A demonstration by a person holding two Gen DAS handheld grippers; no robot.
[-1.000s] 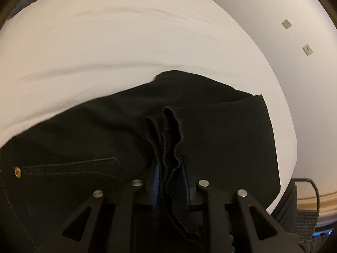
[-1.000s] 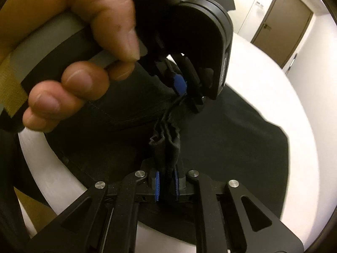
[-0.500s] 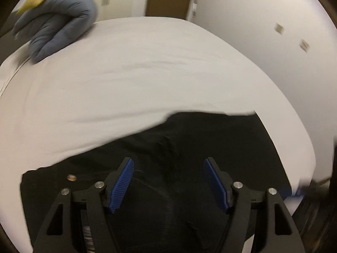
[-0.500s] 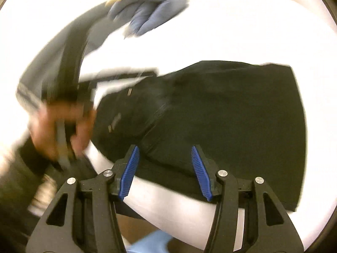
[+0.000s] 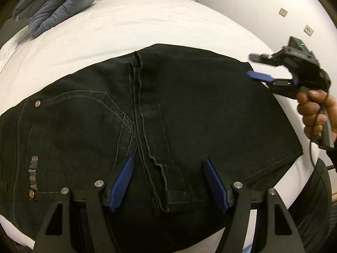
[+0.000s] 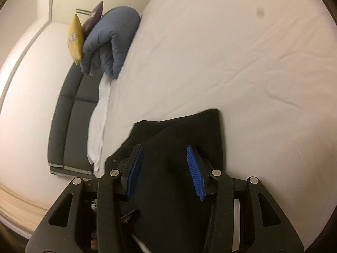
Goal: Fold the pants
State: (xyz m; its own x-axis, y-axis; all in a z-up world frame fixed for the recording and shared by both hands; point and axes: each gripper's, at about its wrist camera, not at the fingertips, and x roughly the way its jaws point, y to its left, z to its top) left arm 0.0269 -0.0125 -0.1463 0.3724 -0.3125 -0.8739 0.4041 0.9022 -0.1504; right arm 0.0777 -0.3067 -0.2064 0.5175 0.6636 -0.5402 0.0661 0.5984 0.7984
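1. Left wrist view: the black denim pants [image 5: 189, 109] lie folded flat on the bed [image 5: 130, 23], whose white sheet is smooth with faint creases. Pale stitching traces a pocket, a metal rivet shines, and a wavy raw-edged seam runs down the middle. The left gripper [image 5: 168, 184] hangs over them, its ribbed blue fingers [image 5: 123, 183] wide apart, touching no cloth. At the right edge a hand [image 5: 316, 109] holds the right gripper [image 5: 259, 67]; one finger is blurred.
2. Right wrist view: the right gripper's [image 6: 166, 172] fingers are closing, with a corner of the pants [image 6: 181, 130] lying between them, unpinched. A puffy blue quilted duvet [image 6: 109, 40], a yellow cushion [image 6: 74, 38] and a padded grey headboard [image 6: 71, 113] sit beyond. The cloth's lower part is hidden behind the gripper frame.
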